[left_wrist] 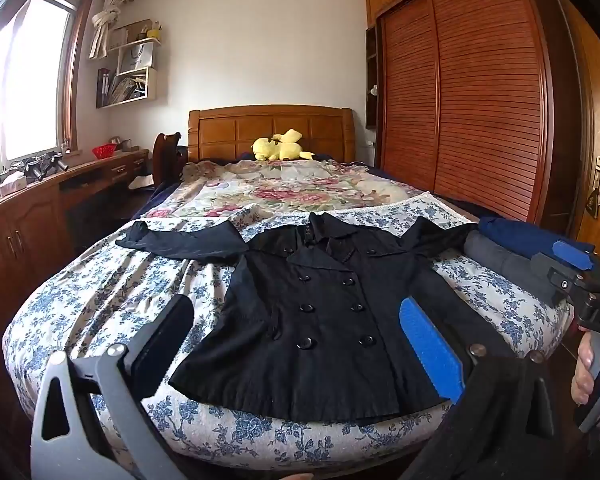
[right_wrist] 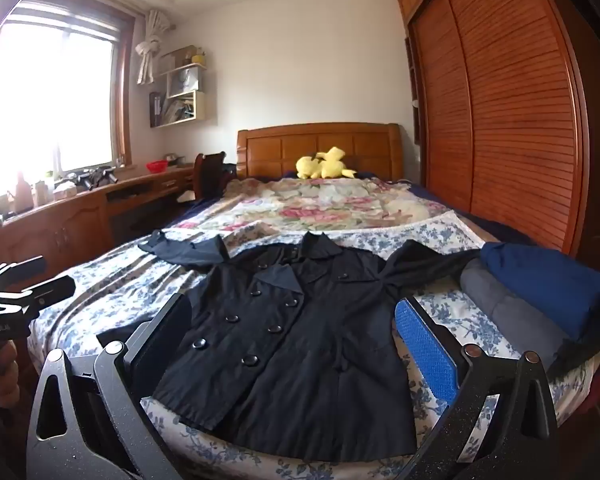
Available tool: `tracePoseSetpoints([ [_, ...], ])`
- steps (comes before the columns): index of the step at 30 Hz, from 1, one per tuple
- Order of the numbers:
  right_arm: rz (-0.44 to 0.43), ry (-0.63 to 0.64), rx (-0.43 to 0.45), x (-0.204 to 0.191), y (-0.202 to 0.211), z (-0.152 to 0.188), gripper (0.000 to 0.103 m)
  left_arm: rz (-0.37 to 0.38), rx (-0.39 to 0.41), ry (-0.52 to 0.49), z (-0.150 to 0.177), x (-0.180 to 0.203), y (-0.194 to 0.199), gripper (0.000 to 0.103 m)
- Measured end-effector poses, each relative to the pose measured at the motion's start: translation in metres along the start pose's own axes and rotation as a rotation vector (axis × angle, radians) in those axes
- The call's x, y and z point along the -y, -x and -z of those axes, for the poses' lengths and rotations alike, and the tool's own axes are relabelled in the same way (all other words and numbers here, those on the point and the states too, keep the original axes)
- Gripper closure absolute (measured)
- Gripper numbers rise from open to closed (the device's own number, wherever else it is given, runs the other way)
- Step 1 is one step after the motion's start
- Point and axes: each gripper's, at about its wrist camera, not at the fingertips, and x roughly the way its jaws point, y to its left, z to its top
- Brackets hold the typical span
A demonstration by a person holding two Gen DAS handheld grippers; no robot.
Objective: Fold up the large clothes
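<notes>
The fingers [left_wrist: 428, 344] of the left gripper [left_wrist: 300, 344] stand wide apart, grasping nothing, above the near hem of a black coat [left_wrist: 320, 308] spread flat, buttons up, on the blue-flowered bed [left_wrist: 112, 300]; its sleeves reach out to both sides. The right gripper [left_wrist: 576, 268] shows at that view's right edge, beside folded clothes [left_wrist: 512, 248]. In the right wrist view, the right gripper's fingers [right_wrist: 424, 348] are likewise released and empty over the coat [right_wrist: 300, 340], the bed [right_wrist: 100, 292] under it, a yellow plush toy [right_wrist: 324, 164] at the headboard, folded clothes [right_wrist: 540, 300] at right.
</notes>
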Motion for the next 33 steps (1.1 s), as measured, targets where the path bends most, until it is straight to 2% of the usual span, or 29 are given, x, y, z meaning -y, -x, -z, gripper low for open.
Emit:
tracePoseSetpoints([
  [33, -0.008, 0.017, -0.005, -0.016, 0.005, 0.0, 0.0, -0.01, 0.017, -0.009, -0.006, 0.011, 0.011, 0.0],
])
